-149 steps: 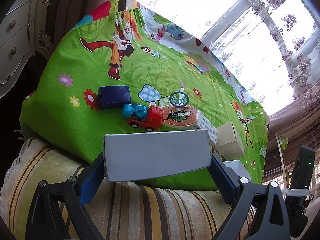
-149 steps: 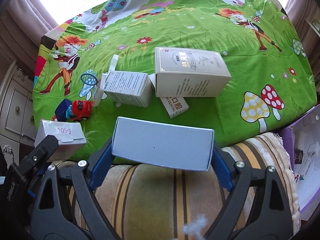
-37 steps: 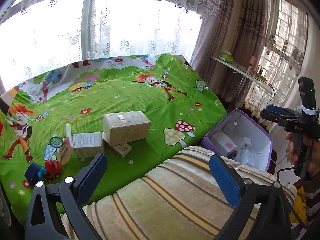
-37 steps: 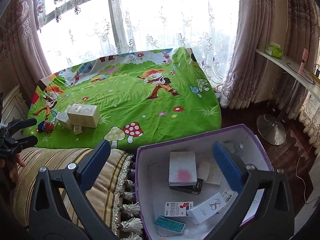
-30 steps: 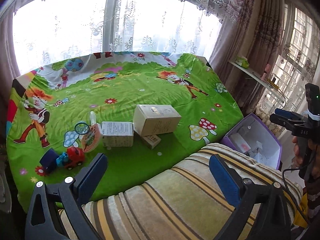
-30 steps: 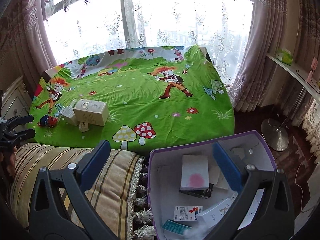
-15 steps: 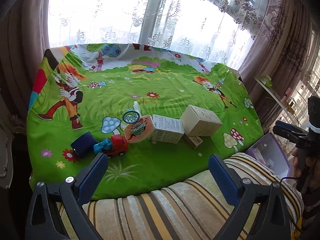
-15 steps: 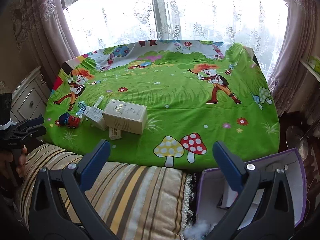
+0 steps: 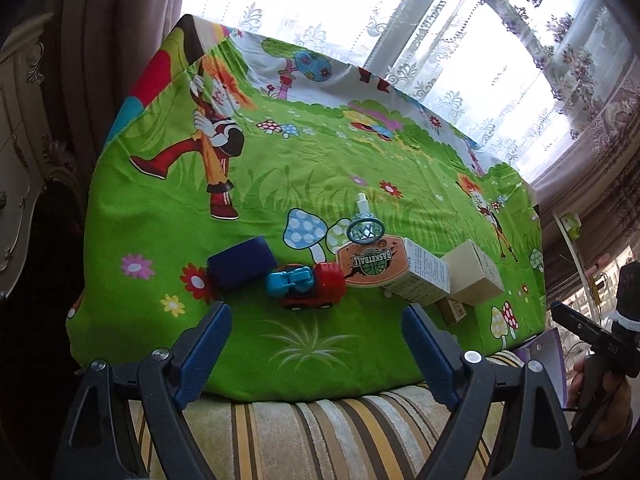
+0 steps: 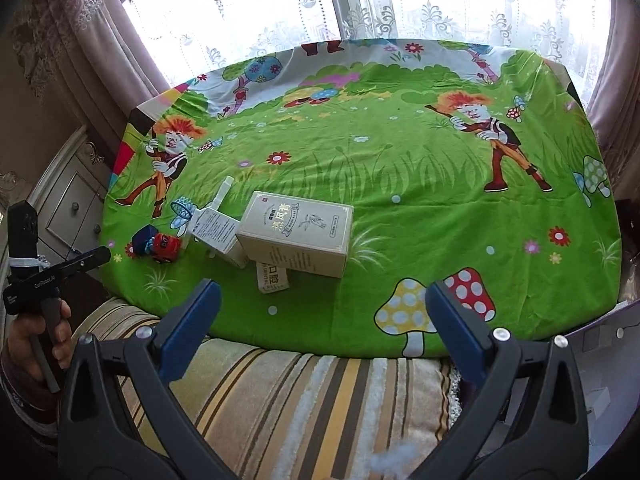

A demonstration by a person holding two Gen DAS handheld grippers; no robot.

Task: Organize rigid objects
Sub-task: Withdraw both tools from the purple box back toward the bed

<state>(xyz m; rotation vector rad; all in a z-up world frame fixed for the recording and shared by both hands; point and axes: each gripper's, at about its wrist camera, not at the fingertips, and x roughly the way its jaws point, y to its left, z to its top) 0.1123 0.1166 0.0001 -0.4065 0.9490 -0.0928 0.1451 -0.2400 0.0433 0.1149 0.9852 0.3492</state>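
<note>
Both tongs, left (image 9: pixel 314 346) and right (image 10: pixel 320 314), were spread wide and carried nothing above a striped plush cushion (image 10: pixel 280 392). Beyond them lay the table's glossy green cartoon cloth (image 10: pixel 400 168), under lace curtains (image 10: pixel 440 0). Ahead of the left tongs sat a red plastic toy car (image 9: pixel 310 286); ahead of the right, a beige cardboard box (image 10: pixel 298 234).

Black left gripper (image 9: pixel 314 350) and right gripper (image 10: pixel 320 320), blue-padded jaws (silver screws at the joints)

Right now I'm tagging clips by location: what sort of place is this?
Probably a home bedroom: a cartoon bedsheet, lace window curtains, and a carved white dresser.
</note>
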